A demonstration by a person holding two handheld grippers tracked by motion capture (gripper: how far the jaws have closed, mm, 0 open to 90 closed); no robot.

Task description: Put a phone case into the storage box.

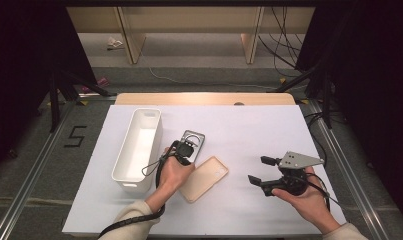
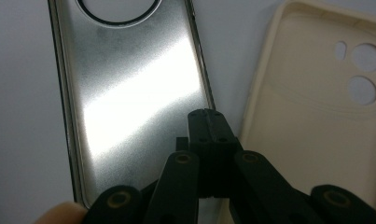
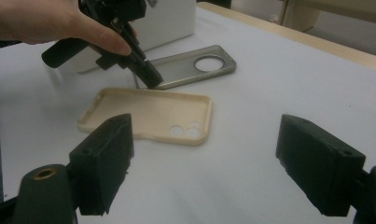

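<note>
A grey metallic phone case with a round camera hole lies flat on the white table sheet. Beside it, inside up, lies a beige phone case. My left gripper points down at the grey case's long edge nearest the beige case. Its jaws are pressed together with that rim running into the seam between them. My right gripper is held low over the table to the right, wide open with nothing in it, facing both cases.
A long white plastic bin stands just left of the grey case. The white sheet covers the table. The wooden table edge runs along the back.
</note>
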